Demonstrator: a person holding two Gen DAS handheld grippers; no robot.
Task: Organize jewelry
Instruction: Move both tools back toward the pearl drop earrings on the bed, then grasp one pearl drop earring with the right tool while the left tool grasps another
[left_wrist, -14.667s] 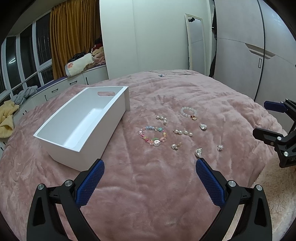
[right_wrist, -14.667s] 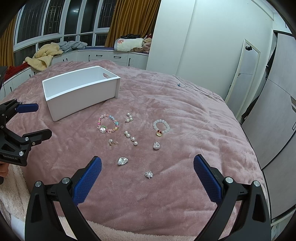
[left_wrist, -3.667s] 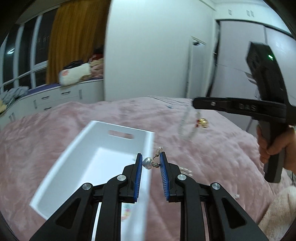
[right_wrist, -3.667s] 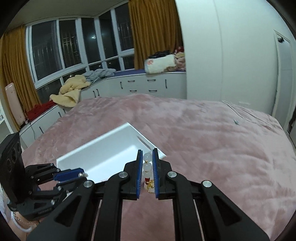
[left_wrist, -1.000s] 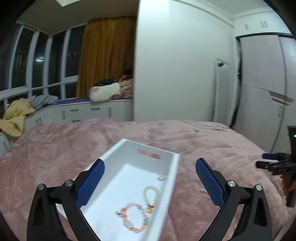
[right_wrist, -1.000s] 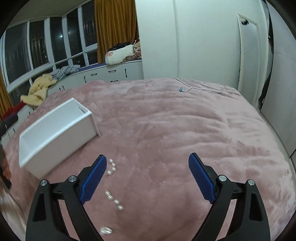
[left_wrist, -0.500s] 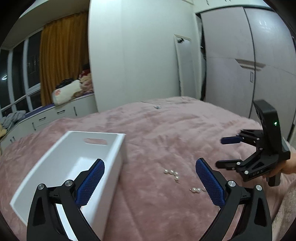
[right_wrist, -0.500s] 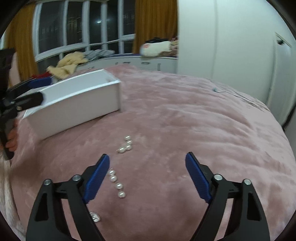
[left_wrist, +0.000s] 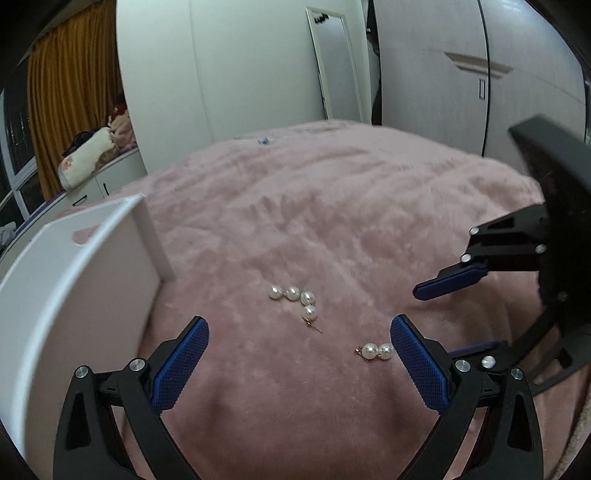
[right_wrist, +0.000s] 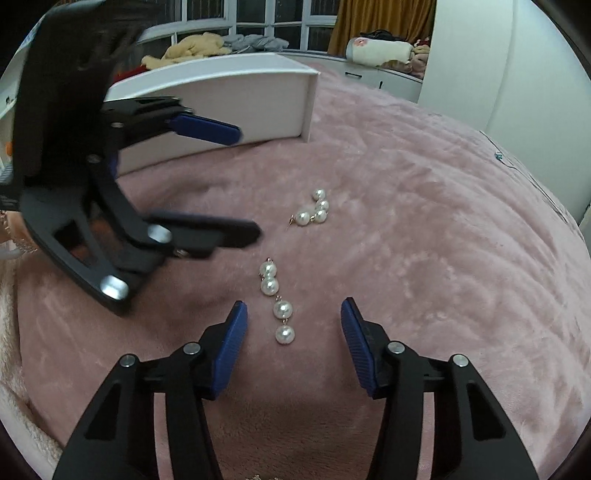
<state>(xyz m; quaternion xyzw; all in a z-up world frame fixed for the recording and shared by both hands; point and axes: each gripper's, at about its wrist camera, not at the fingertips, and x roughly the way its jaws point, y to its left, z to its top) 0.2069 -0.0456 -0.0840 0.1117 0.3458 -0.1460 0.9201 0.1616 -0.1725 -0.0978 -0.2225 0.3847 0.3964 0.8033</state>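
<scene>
Two pearl earrings lie on the pink bed blanket (left_wrist: 332, 221) beside the white box (right_wrist: 229, 96). Our right gripper (right_wrist: 293, 325) straddles the straight earring (right_wrist: 277, 299), jaws wide and empty; our left gripper (left_wrist: 299, 363), likewise spread, hovers near the curled earring (left_wrist: 299, 301).

A bed with a fuzzy pink blanket (left_wrist: 332, 206) carries a white box (right_wrist: 236, 92) and, near it, two pearl earrings: one curled (right_wrist: 316, 212), one stretched straight (right_wrist: 277, 301).
</scene>
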